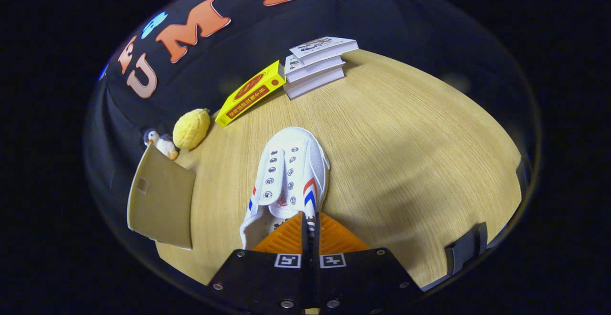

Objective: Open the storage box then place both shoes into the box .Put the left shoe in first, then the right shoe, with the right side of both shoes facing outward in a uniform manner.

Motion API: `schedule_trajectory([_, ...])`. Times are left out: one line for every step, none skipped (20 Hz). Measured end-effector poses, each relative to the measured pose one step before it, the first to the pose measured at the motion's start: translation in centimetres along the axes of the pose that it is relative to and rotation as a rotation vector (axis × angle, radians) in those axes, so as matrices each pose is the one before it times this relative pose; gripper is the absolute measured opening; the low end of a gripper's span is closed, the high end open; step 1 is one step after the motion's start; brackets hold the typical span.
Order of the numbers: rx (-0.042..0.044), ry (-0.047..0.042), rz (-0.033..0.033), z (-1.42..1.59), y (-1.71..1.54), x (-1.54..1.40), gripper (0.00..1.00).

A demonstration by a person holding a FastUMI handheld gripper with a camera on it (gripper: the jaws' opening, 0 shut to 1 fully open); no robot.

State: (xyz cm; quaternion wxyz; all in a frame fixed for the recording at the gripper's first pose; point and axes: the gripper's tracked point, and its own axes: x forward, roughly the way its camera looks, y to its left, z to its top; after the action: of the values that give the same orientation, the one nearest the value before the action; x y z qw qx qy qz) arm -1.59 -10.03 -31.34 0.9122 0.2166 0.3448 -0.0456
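I see a white shoe [289, 176] with red and blue stripes lying on the wooden table [405, 152], its toe pointing away from me. My fingers [309, 224] are pinched together on its heel-side collar. A beige box lid [160, 200] stands beside it, with a yellow plush [191, 128], a yellow box [250, 93] and stacked books [317, 64] beyond.

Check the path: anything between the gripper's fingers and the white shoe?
Nothing visible. The gripper has its fingers closed on the white shoe's collar edge at the heel end. The beige flap stands off to one side; the yellow box and books lie well beyond the toe.
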Motion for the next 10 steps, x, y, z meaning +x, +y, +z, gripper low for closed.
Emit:
schedule_trajectory([0.00979,-0.00999,0.01911,0.61,0.622,-0.151,0.0])
schedule_trajectory([-0.00927,-0.01691,0.01516,0.752,0.663,-0.165,0.0])
schedule_trajectory([-0.01337,-0.01717,0.00507,0.6,0.555,-0.319,0.0])
schedule_trajectory([-0.0119,-0.00186,0.00881,0.622,0.735,-0.177,0.0])
schedule_trajectory([-0.00386,0.00086,0.01242,0.411,1.029,-0.379,0.0])
schedule_trajectory([0.0001,-0.01412,0.01324,0.642,1.075,-0.234,0.0])
schedule_trajectory([-0.00859,-0.00238,0.01187,0.393,1.121,-0.319,0.0])
schedule_trajectory([-0.01966,-0.01243,0.00732,0.632,1.123,-0.187,0.0])
schedule_trajectory([-0.02399,-0.00848,0.005,0.442,1.286,-0.235,0.0])
schedule_trajectory([-0.01989,0.00083,0.00756,0.227,1.381,-0.244,0.0])
